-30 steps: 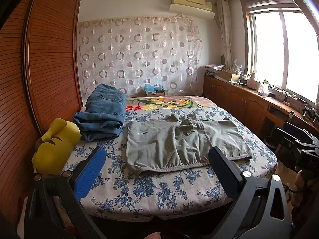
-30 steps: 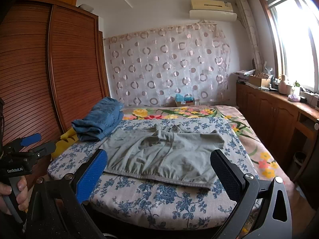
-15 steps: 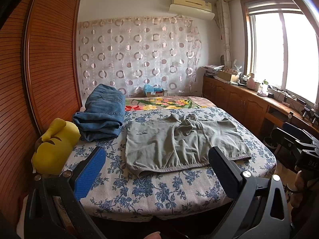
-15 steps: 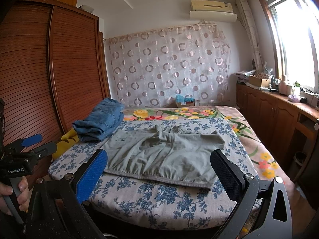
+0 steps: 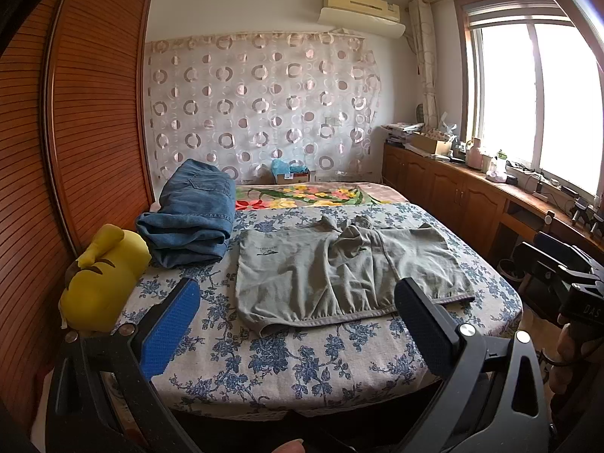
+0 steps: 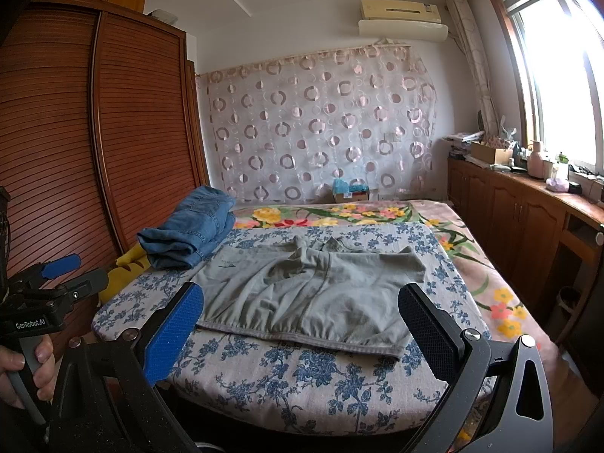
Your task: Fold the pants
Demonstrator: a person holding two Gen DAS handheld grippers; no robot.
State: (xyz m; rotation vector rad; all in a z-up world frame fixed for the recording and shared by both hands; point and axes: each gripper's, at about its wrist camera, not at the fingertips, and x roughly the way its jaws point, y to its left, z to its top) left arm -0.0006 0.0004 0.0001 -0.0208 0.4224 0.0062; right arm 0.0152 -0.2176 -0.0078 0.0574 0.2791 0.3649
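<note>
Broadly, we see a bed (image 5: 287, 362) under a blue-flowered sheet, with a louvred wardrobe (image 5: 94, 120) along one side and a low cabinet (image 5: 453, 196) below the window on the other. On the sheet lie the grey pants (image 5: 339, 271), spread flat near the bed's foot. Their elastic waistband runs along the near edge, the cloth is rumpled and bunched around the middle at the far edge, and a small logo sits by one far corner. In the right wrist view the same pants (image 6: 313, 294) lie just beyond our fingers.

Beside the pants, toward the wardrobe, rests a folded stack of jeans (image 5: 192, 219), and near it at the bed's edge a yellow plush (image 5: 102, 283).

Our left gripper (image 5: 298, 324) hovers short of the bed's foot, level and aimed along the mattress. Its blue pad (image 5: 170, 328) and black pad stand spread wide apart, with nothing between them and nothing touched. Our right gripper (image 6: 302, 328) is held the same way, parted just as far and empty, its blue pad (image 6: 173, 332) clear of the cloth. In the right view a hand (image 6: 26, 370) grips the other tool's handle, off toward the wardrobe.
</note>
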